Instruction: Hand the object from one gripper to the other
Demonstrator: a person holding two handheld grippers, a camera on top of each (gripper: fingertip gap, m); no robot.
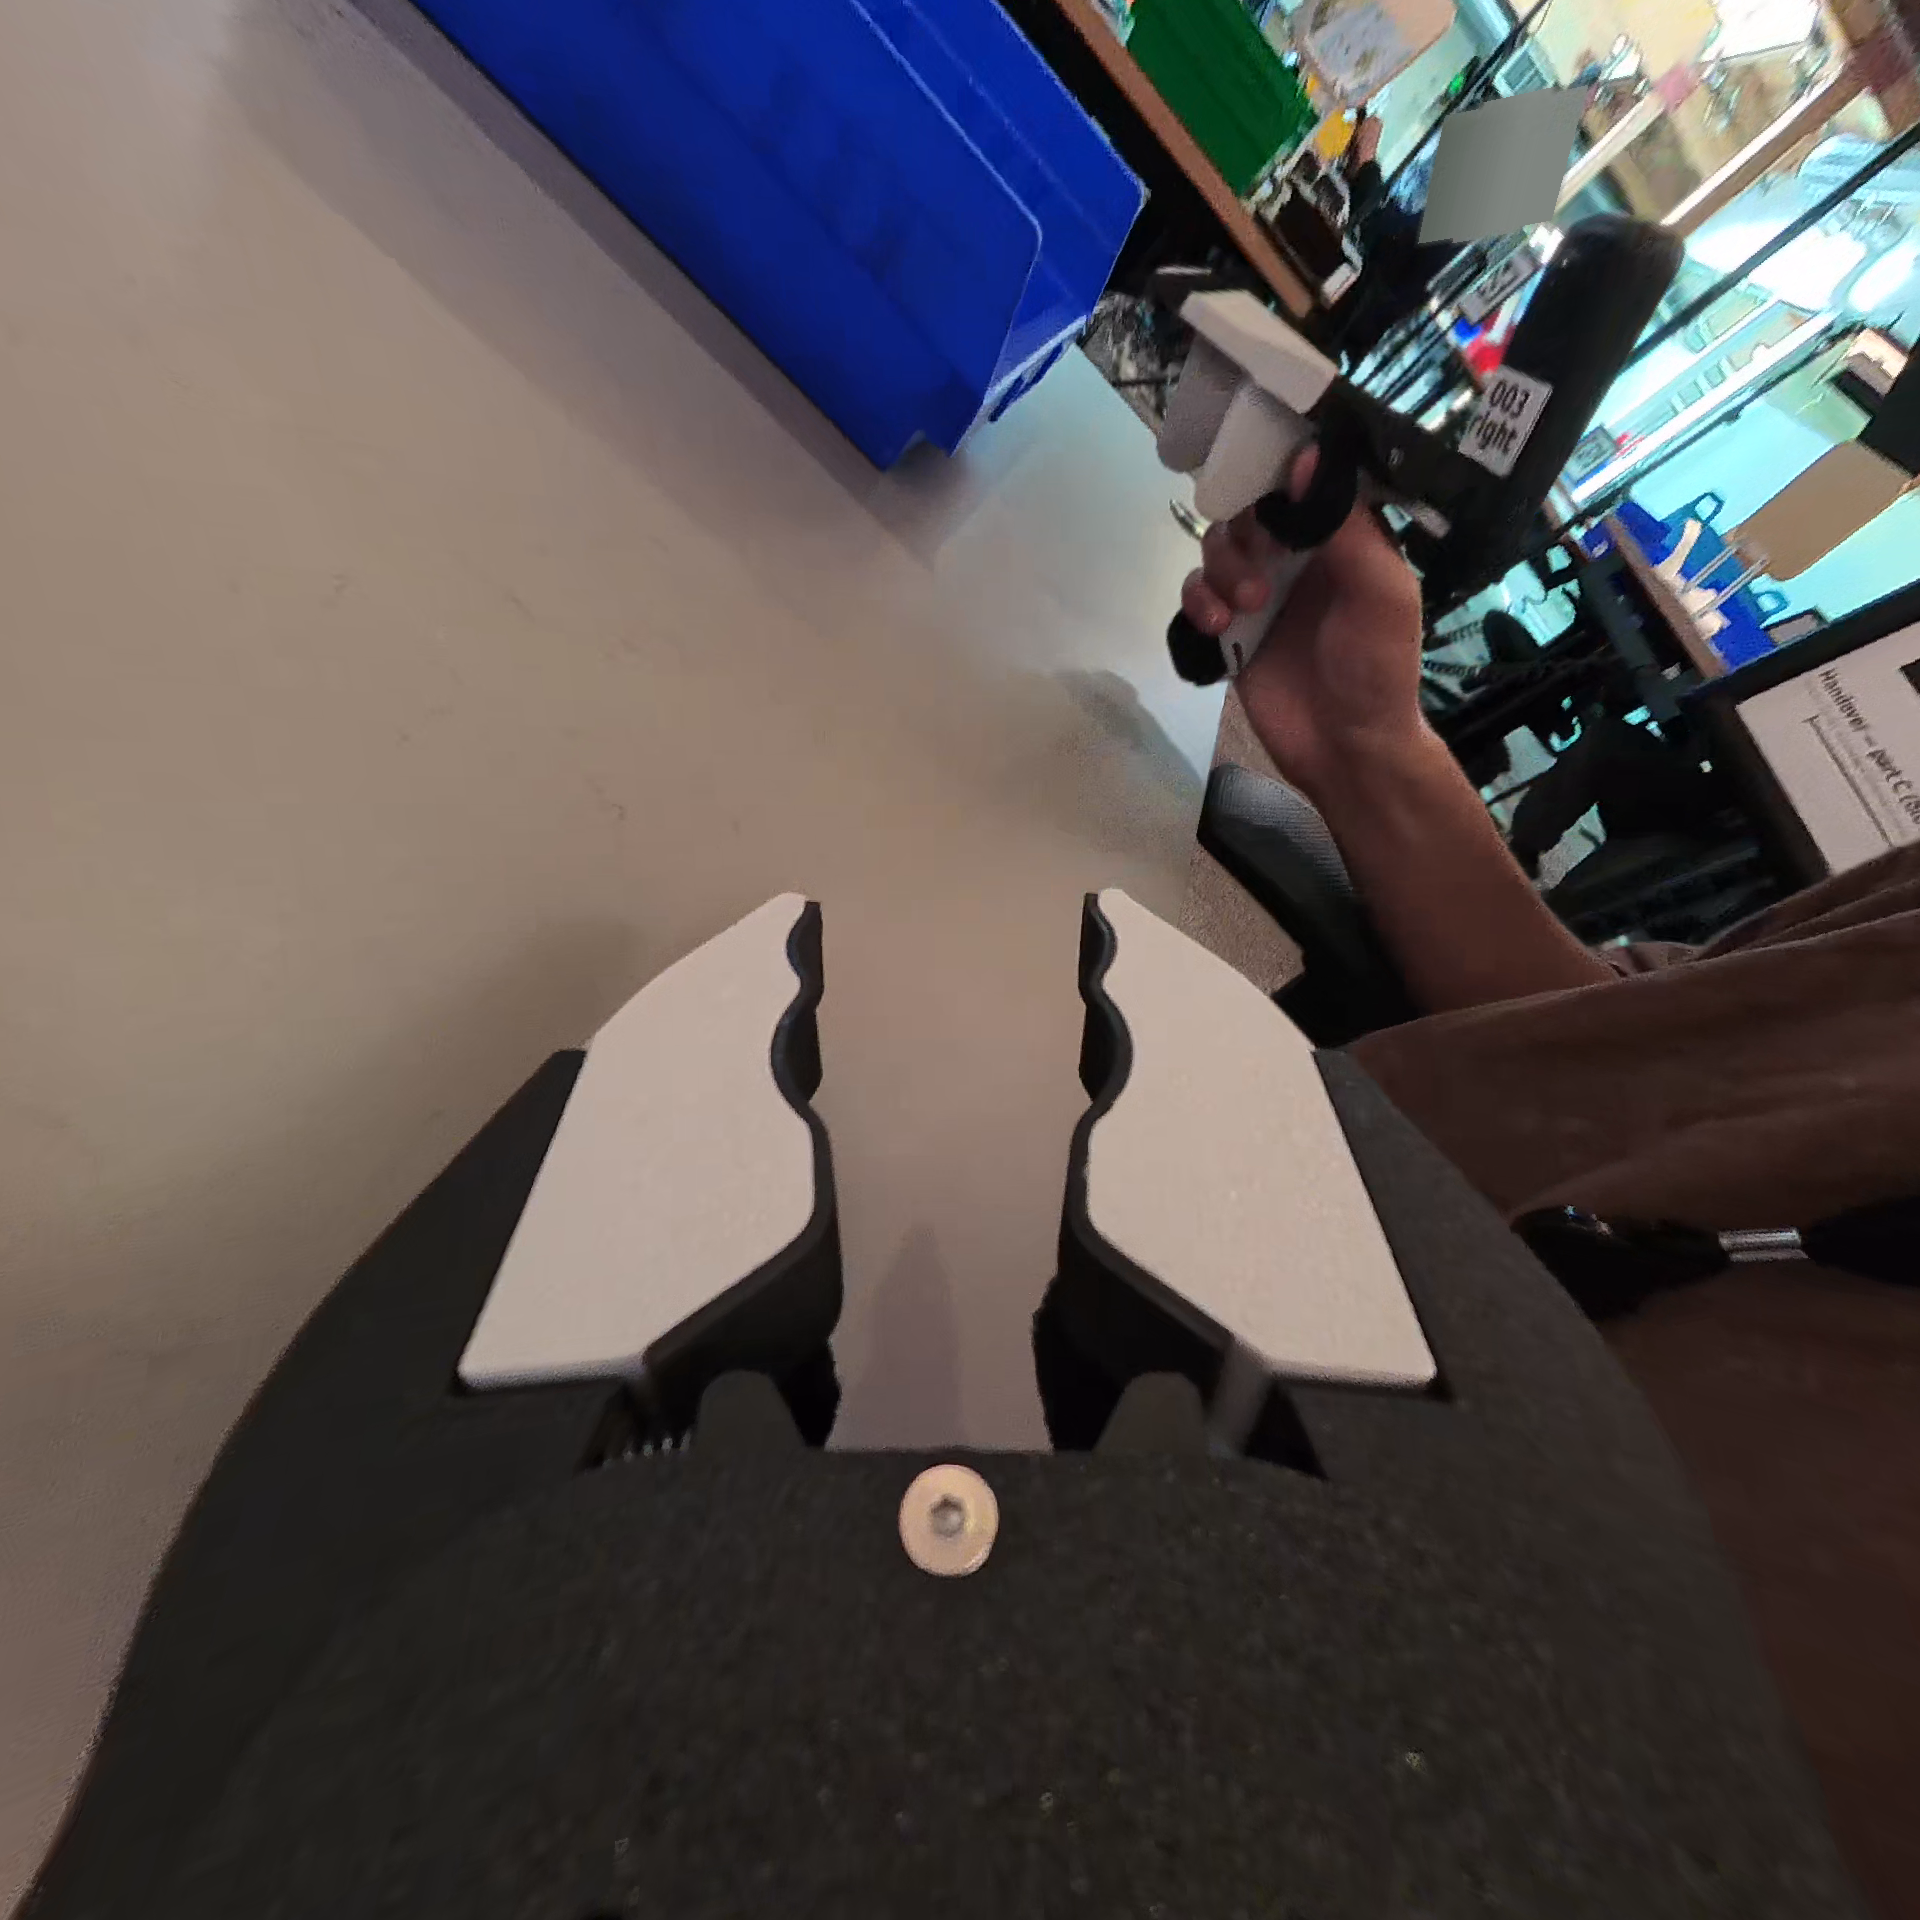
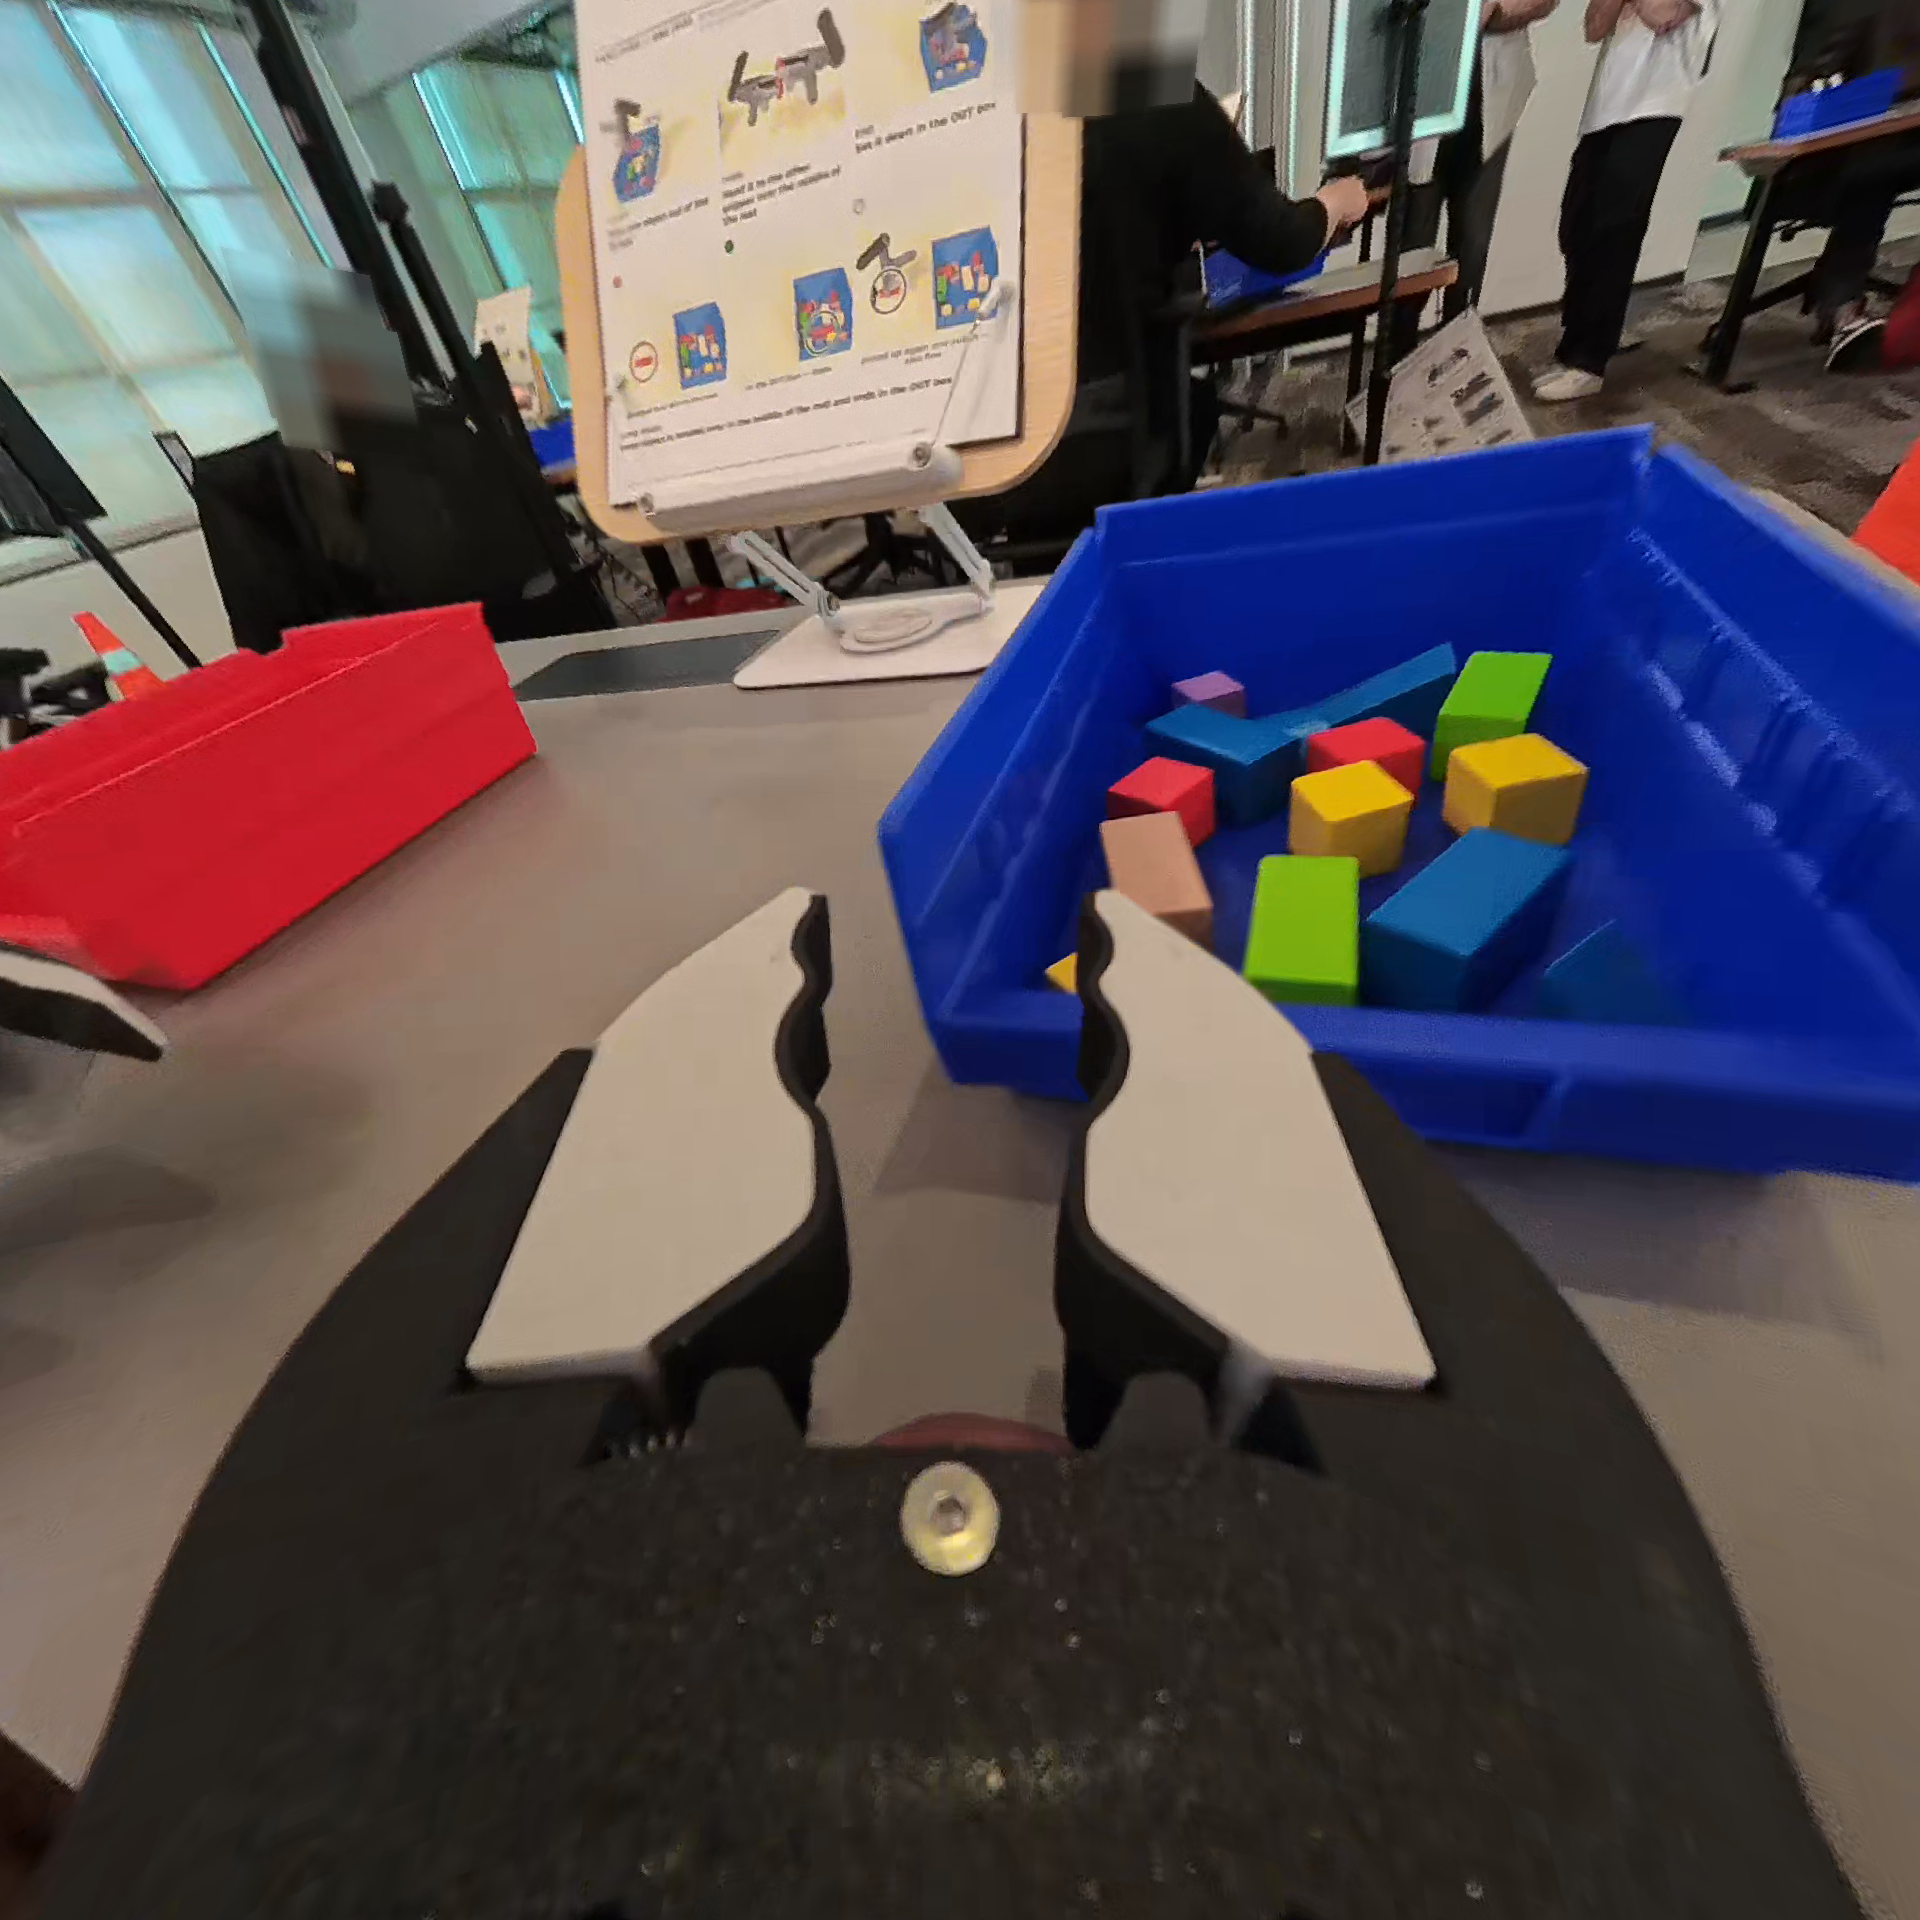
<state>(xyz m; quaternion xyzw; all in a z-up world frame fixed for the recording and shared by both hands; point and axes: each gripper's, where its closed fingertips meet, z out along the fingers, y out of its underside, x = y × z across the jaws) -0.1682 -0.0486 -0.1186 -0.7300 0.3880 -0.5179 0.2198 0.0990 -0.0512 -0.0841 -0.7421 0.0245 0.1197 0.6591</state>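
A blue bin point(image 2: 1714, 1101) on the grey table holds several coloured wooden blocks, among them a green one point(image 2: 1301, 927), a yellow one point(image 2: 1349, 812), a red one point(image 2: 1162, 792) and a tan one point(image 2: 1151, 864). My right gripper point(image 2: 951, 935) is open and empty, just short of the bin's near left corner. My left gripper point(image 1: 951, 935) is open and empty over bare table. The right gripper also shows in the left wrist view point(image 1: 1236, 416), held by a hand point(image 1: 1320, 644), beside the blue bin point(image 1: 831, 208). A tip of the left gripper shows at the right wrist view's left edge point(image 2: 73, 1003).
A red bin point(image 2: 260, 790) sits on the table point(image 2: 675, 883) at the left. A stand with a picture instruction sheet point(image 2: 810, 260) stands at the table's far edge. People, chairs and other desks are behind. A brown sleeve point(image 1: 1662, 1091) is at the right.
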